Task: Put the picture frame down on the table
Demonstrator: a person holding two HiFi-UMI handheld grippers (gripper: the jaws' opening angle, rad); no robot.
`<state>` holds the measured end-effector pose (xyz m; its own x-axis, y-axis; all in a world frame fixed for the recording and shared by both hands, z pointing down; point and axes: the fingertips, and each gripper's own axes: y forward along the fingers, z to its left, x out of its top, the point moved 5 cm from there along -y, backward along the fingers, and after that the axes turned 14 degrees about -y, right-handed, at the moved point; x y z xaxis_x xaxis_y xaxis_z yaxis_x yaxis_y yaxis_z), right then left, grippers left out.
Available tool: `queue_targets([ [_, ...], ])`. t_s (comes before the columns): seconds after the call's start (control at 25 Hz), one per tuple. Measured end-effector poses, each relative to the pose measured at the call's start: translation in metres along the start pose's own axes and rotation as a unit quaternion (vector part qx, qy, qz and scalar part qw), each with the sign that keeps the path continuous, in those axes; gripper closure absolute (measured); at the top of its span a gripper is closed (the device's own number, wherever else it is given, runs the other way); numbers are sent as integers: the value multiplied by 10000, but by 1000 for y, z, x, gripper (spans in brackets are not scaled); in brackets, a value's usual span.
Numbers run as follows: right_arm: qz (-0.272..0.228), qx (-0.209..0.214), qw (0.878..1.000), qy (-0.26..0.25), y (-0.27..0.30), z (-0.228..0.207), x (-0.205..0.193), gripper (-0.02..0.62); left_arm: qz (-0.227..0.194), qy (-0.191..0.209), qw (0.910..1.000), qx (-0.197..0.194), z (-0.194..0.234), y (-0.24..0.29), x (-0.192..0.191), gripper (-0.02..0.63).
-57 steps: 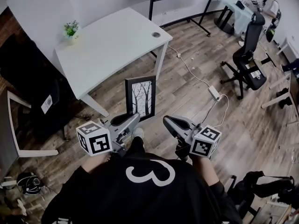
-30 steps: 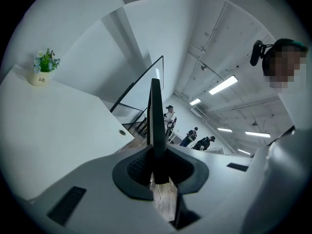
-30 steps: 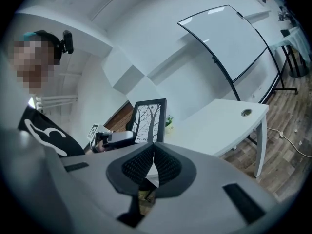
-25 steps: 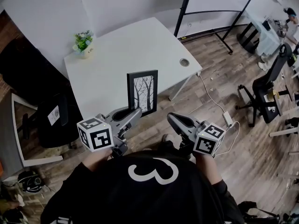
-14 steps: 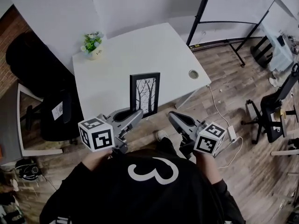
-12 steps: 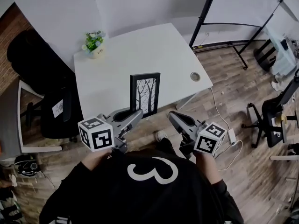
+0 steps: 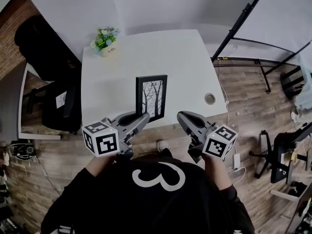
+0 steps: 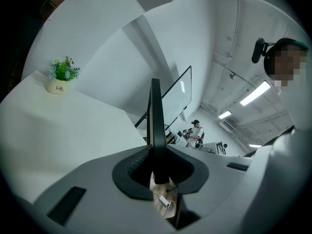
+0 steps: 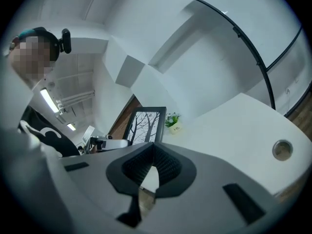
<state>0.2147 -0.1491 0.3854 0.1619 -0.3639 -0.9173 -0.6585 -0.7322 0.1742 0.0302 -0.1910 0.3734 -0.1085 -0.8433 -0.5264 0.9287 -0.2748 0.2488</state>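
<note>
I am pinching the upright picture frame's [image 7: 151, 96] lower edge in my left gripper [image 7: 141, 118] by the table's [image 7: 146, 52] near edge. My right gripper [image 7: 183, 117], jaws together and empty, is hanging just beside it.

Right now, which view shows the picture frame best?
The head view: the picture frame shows nearly whole, upright, tree print facing the camera, against the white table. The left gripper view shows only its thin edge, clamped between the jaws; the right gripper view shows its front small, bottom hidden.
</note>
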Motion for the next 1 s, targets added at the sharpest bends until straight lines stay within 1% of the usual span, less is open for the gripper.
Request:
queue_targets([
  [0.36, 293, 493, 9983, -136, 26, -44, 17, 572, -469, -236, 9980, 342, 14, 23, 21, 545],
  [0.64, 557, 851, 9946, -212, 45, -62, 14, 572, -823, -438, 9938, 600, 32, 30, 27, 544],
  [0.84, 774, 1055, 9910, -266, 59, -77, 10, 572, -1027, -788, 9892, 684, 53, 37, 32, 545],
  [1.0, 841, 1168, 9893, -223, 69, -84, 6, 572, -1041, -985, 9869, 744, 68, 42, 32, 545],
])
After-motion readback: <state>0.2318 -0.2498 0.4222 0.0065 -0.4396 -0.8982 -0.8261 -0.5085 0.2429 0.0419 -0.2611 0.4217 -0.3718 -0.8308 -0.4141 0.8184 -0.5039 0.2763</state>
